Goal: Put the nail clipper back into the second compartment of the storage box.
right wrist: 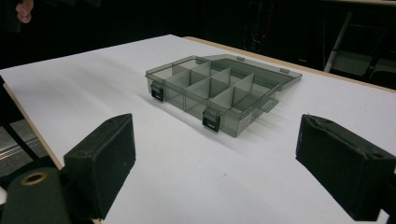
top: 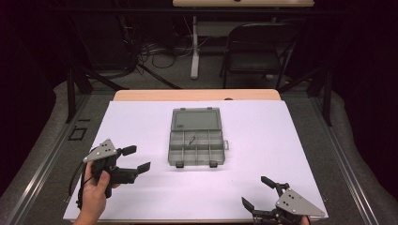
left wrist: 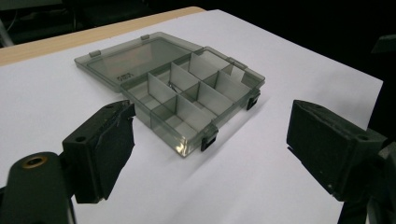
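A grey see-through compartment box (top: 196, 149) lies open in the middle of the white table cover (top: 263, 140), with its lid (top: 196, 119) folded flat toward the far side. A small thin metal piece (top: 191, 139) rests in one middle compartment (left wrist: 173, 85). A hand holds my left gripper (top: 138, 158) open to the left of the box, with nothing between its jaws. In the left gripper view the box (left wrist: 187, 98) sits just beyond the spread jaws of the left gripper (left wrist: 210, 140). My right gripper (top: 255, 191) stands open at the near right edge, and the box (right wrist: 219, 88) lies ahead of the right gripper (right wrist: 217, 140).
The table's wooden far edge (top: 197, 95) shows past the white cover. Behind it stand a folding chair (top: 256, 47), a white table leg (top: 195, 47) and floor cables (top: 155, 51). Black frame struts (top: 70, 89) flank the table.
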`<action>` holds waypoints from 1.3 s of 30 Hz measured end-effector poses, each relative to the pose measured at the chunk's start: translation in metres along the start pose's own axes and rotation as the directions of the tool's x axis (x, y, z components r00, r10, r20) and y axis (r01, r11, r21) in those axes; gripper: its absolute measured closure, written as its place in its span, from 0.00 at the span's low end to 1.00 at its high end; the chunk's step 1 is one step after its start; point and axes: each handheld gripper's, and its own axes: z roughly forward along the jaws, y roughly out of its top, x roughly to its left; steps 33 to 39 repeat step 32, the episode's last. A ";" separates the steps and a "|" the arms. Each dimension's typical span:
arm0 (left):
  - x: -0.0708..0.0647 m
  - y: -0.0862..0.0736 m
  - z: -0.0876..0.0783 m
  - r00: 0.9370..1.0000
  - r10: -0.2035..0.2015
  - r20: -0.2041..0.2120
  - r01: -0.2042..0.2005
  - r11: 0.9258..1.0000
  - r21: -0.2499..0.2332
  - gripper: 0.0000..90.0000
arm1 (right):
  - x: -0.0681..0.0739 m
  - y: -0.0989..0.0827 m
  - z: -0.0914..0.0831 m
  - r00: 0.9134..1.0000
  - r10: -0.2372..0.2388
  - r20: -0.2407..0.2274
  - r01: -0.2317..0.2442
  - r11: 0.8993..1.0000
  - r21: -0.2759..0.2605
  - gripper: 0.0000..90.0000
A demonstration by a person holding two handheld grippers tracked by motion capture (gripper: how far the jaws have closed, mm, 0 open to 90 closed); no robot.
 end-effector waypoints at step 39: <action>0.016 -0.046 -0.019 0.998 -0.025 -0.053 0.022 0.997 -0.071 0.17 | -0.004 -0.003 0.003 1.000 0.000 0.008 0.000 1.000 0.019 0.13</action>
